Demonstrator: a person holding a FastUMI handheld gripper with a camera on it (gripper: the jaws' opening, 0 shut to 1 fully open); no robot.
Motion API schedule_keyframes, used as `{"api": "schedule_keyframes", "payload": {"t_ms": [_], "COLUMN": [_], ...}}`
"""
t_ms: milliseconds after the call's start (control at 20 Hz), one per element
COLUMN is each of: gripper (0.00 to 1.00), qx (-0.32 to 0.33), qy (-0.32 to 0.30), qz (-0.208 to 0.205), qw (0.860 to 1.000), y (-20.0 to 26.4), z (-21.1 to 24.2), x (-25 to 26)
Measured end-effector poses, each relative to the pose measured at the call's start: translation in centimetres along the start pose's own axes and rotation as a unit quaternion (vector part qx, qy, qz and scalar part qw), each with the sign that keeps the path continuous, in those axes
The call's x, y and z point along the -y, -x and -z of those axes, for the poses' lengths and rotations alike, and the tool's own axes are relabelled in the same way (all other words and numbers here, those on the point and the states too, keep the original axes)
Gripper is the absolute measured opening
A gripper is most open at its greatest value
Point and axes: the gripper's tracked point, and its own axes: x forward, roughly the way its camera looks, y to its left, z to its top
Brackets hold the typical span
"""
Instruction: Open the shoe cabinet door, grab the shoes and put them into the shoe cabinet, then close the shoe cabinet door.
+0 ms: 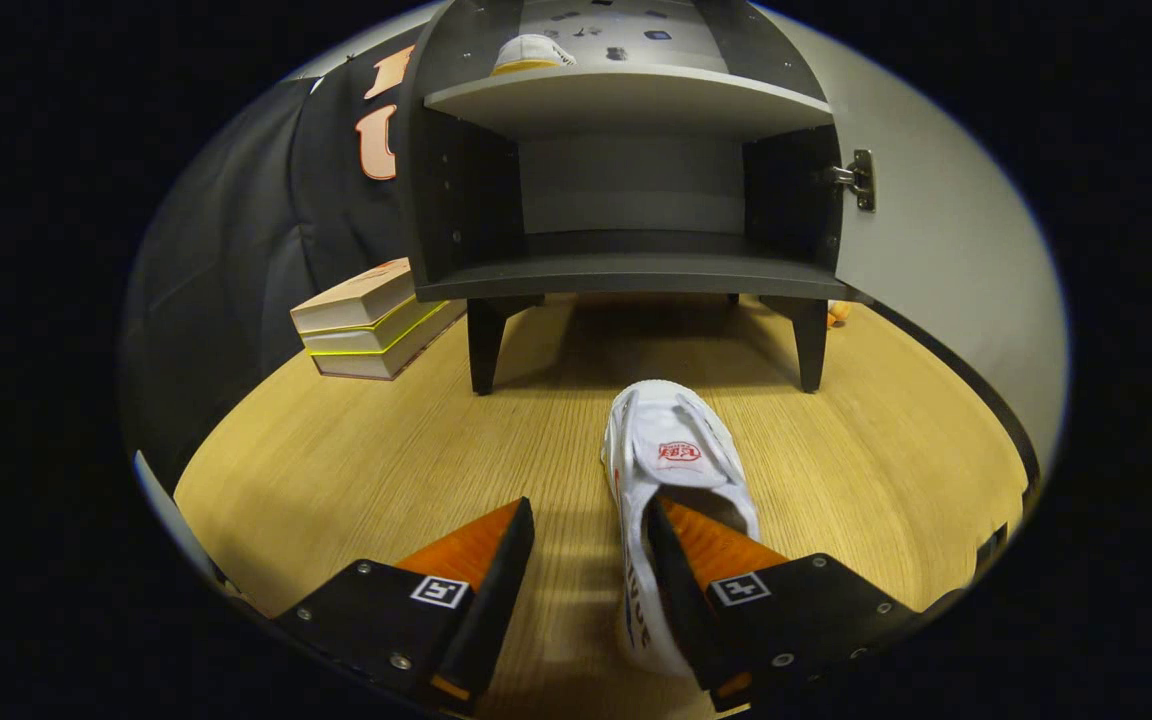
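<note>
Gripper view catches the jaws point(588, 535) spread wide, gripping nothing: the right orange ribbed finger point(711, 545) dips into the opening of the white canvas shoe point(671, 470), hiding its heel, while the left finger point(481, 545) sits apart over the pale wood-grain counter point(336, 470). Beyond stands the dark grey shoe cabinet point(626, 275), door point(946, 230) swung open, a second white shoe point(533, 52) on its upper shelf, partly hidden. Stacked books point(371, 320) lie beside its leg.

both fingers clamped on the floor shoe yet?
No. The gripper is open: one finger sits inside the white shoe on the floor, the other stands apart from it over bare wood.
</note>
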Motion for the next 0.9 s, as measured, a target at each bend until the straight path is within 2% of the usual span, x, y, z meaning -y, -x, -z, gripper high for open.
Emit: {"api": "schedule_keyframes", "payload": {"t_ms": [150,300,350,550,650,900], "gripper": [0.53,0.38,0.29,0.05,0.01,0.01], "qx": [0.014,0.025,0.03,0.033,0.033,0.036], "qy": [0.002,0.006,0.005,0.01,0.004,0.002], "qz": [0.02,0.039,0.042,0.019,0.02,0.022], "qw": [1.0,0.999,0.999,0.999,0.999,0.999], "y": [-1.4,-2.2,-2.4,-3.0,-2.9,-0.6], "z": [-0.4,-0.9,-1.1,-1.3,-1.4,-4.2], "x": [0.7,1.7,2.0,1.5,1.5,1.7]}}
